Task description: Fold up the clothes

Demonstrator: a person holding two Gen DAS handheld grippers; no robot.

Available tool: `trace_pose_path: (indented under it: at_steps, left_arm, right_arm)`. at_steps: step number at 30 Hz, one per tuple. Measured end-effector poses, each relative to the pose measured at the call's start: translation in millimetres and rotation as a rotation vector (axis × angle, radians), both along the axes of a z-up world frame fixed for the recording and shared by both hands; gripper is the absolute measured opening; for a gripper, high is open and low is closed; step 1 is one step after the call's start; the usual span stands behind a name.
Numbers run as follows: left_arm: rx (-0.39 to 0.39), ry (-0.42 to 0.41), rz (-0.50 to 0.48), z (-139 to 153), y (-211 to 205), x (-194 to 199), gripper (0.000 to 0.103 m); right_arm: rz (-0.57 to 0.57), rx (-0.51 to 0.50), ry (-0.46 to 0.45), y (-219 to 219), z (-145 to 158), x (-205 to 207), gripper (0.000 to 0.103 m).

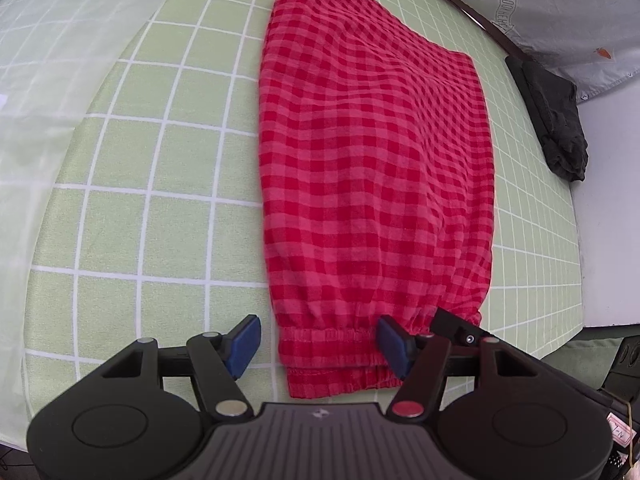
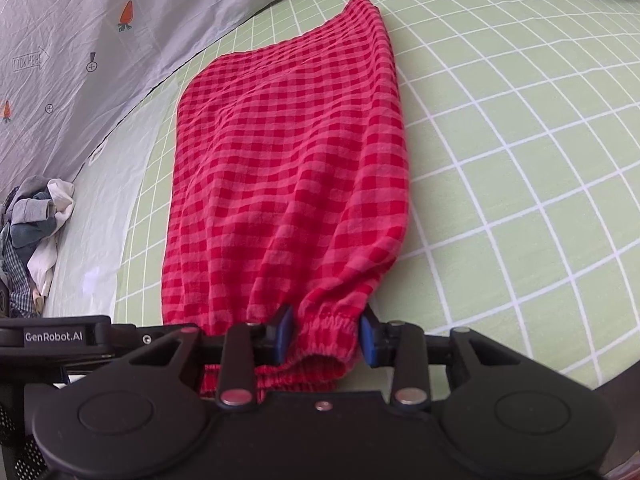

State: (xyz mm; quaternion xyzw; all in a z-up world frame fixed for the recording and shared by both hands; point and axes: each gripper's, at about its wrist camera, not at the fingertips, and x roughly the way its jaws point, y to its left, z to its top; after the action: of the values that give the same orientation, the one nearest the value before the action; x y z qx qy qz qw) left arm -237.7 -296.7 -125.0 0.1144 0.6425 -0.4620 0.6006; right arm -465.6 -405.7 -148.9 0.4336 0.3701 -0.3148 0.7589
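While both grippers sit at the near elastic hem of the red checked garment [image 1: 372, 160], what matters to me is that its long axis runs straight away from the fingers, so any fold I judge to come next would carry this near end forward along that line. My left gripper [image 1: 320, 346] has its blue pads spread wide, one pad on bare sheet to the left of the hem and the other resting at the hem's right part, so it straddles the band without pinching it. My right gripper [image 2: 325, 336] is narrower set, with the gathered hem bunched between its pads; the pads look pressed against the fabric on both sides, and I read that as a grip on the hem, though the contact is partly hidden by the folds. Its black tip also pokes into the left view just beside the hem's right corner [image 1: 456, 326]. Both tools are equally near the cloth, so neither has to travel. The garment lies flat and already narrowed on a green sheet [image 1: 160, 160] with a white grid, which looks soft and yielding like a mattress. Beyond it a pale printed cloth [image 2: 80, 40] with small carrots hangs as a backdrop, a dark folded item [image 1: 556, 120] sits at the far right edge, and a heap of unfolded laundry [image 2: 32, 232] waits on the left.
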Motion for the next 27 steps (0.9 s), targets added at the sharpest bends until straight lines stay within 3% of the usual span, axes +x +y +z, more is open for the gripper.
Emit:
trace_pose_path:
  at_steps: [1, 2, 3, 5, 6, 8, 16, 27]
  left_arm:
    - [0.002, -0.010, -0.007, 0.6, -1.5, -1.0, 0.063]
    - [0.003, -0.018, -0.012, 0.5, -2.8, -2.1, 0.049]
    - [0.006, -0.010, -0.020, -0.9, -4.1, -2.5, 0.033]
    - [0.004, 0.001, -0.024, -2.8, -3.4, -3.7, 0.028]
    - [-0.006, 0.004, -0.026, -2.2, -2.4, -4.0, 0.019]
    - [-0.027, 0.016, -0.019, 1.4, -0.5, -3.8, 0.014]
    - [-0.129, 0.016, 0.002, 31.8, -8.8, -5.2, 0.012]
    - [-0.276, 0.047, 0.062, 80.4, -46.2, 10.7, 0.012]
  right_arm:
    - [0.007, 0.003, -0.007, -0.2, -0.3, 0.2, 0.033]
    - [0.010, 0.006, -0.016, -0.5, -0.4, -0.3, 0.031]
    - [0.009, 0.014, -0.029, -1.4, -1.6, 0.2, 0.023]
    - [0.003, 0.020, -0.047, -1.7, -2.6, -1.2, 0.018]
    - [0.000, 0.019, -0.056, -1.9, -2.1, -2.2, 0.015]
    - [-0.003, 0.012, -0.080, -2.8, 0.8, -5.1, 0.012]
    - [-0.005, -0.051, -0.164, -16.5, 25.0, -11.6, 0.012]
    - [-0.079, -0.060, -0.288, -61.2, 57.7, -15.4, 0.012]
